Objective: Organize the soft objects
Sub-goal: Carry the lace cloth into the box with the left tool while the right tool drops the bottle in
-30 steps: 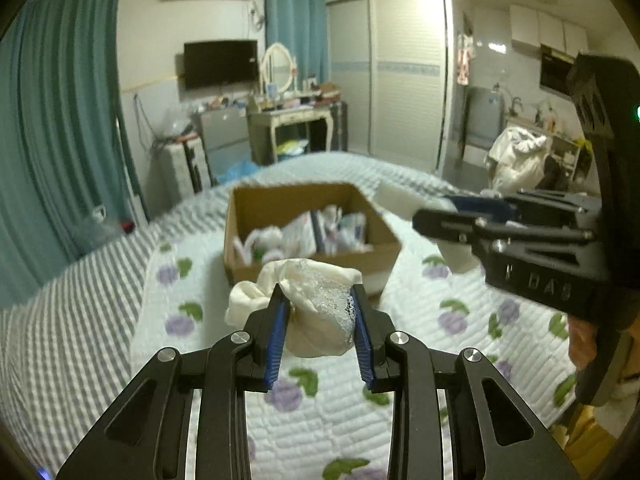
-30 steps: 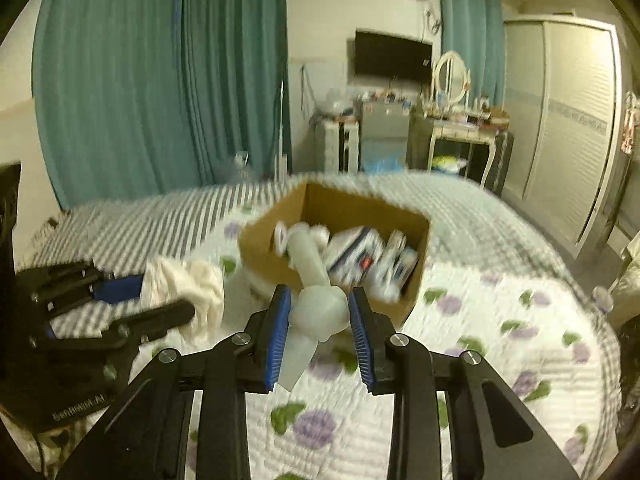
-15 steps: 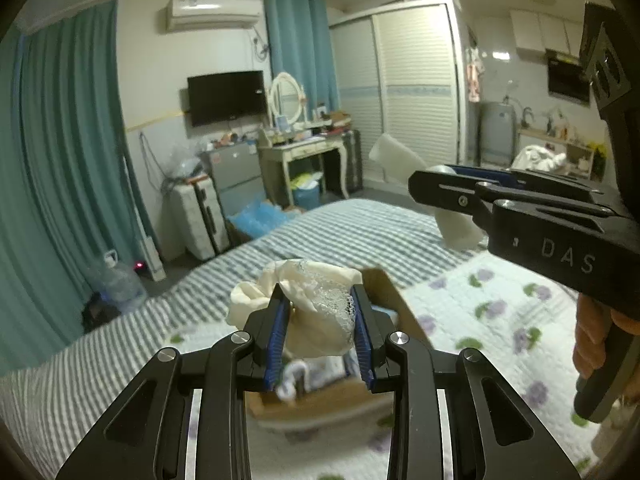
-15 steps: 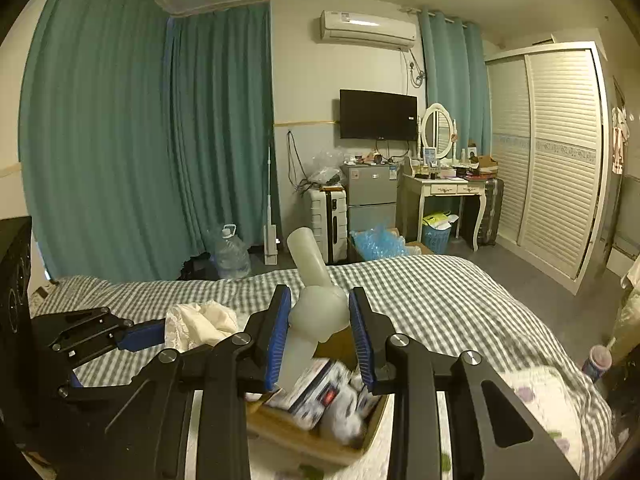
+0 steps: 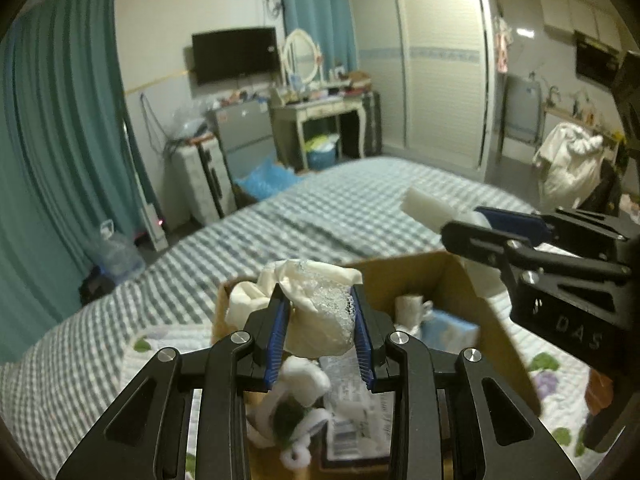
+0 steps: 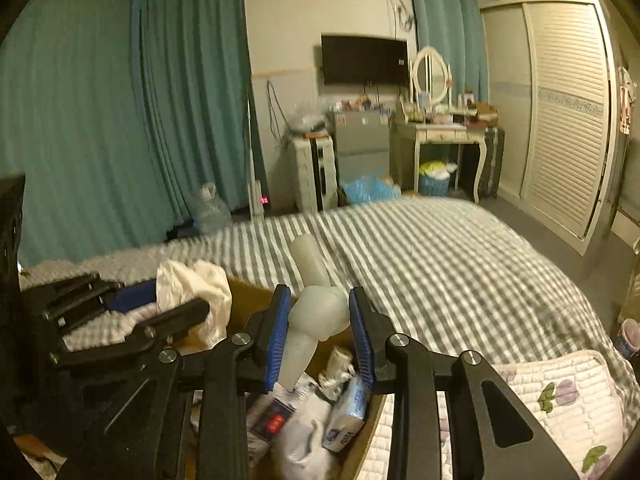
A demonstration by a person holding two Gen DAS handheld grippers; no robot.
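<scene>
My left gripper is shut on a cream lacy cloth and holds it just above the open cardboard box. My right gripper is shut on a pale, soft, foam-like piece, also over the box. The box holds several soft white items and small packets. The right gripper with its piece shows at the right of the left wrist view. The left gripper with the cloth shows at the left of the right wrist view.
The box sits on a floral quilt over a grey-striped bed. Teal curtains, a dresser with a mirror, a TV, a wardrobe and a water jug lie beyond the bed.
Both grippers have come in over the box and tilted down: the box's inside now fills the lower part of both views. Both keep hold of their items.
</scene>
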